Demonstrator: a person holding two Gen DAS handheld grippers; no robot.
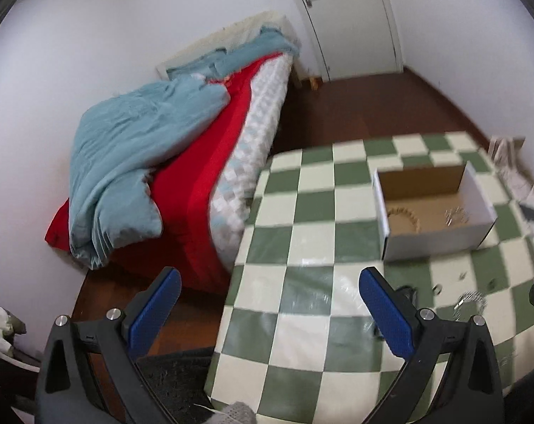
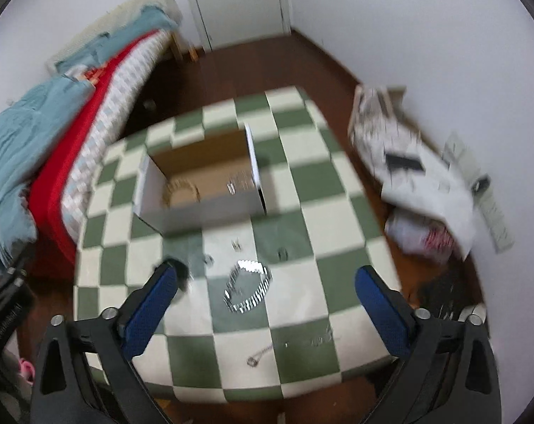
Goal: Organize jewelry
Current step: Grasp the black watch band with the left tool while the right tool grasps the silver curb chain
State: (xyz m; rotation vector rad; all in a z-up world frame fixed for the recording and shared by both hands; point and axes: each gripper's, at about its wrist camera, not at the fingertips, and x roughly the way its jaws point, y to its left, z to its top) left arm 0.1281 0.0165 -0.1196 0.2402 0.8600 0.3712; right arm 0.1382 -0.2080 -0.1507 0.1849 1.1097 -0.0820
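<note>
A white cardboard box (image 2: 200, 208) stands open on the green-and-white checked table (image 2: 302, 229). Inside lie a beaded gold bracelet (image 2: 182, 190) and a silver piece (image 2: 240, 182). A sparkly silver bracelet (image 2: 247, 288) lies on the table in front of the box, between my right gripper's (image 2: 267, 282) open blue fingers. Small earrings (image 2: 236, 243) and a thin chain (image 2: 263, 353) lie nearby. My left gripper (image 1: 270, 282) is open and empty over the table's left edge. The box (image 1: 440, 236), the gold bracelet (image 1: 404, 217) and the silver bracelet (image 1: 470, 302) show in the left wrist view.
A bed with a red sheet (image 1: 196, 183) and blue quilt (image 1: 132, 155) stands left of the table. Papers, bags and a dark phone (image 2: 404, 162) lie on the floor at the right. A white door (image 2: 238, 0) is at the back.
</note>
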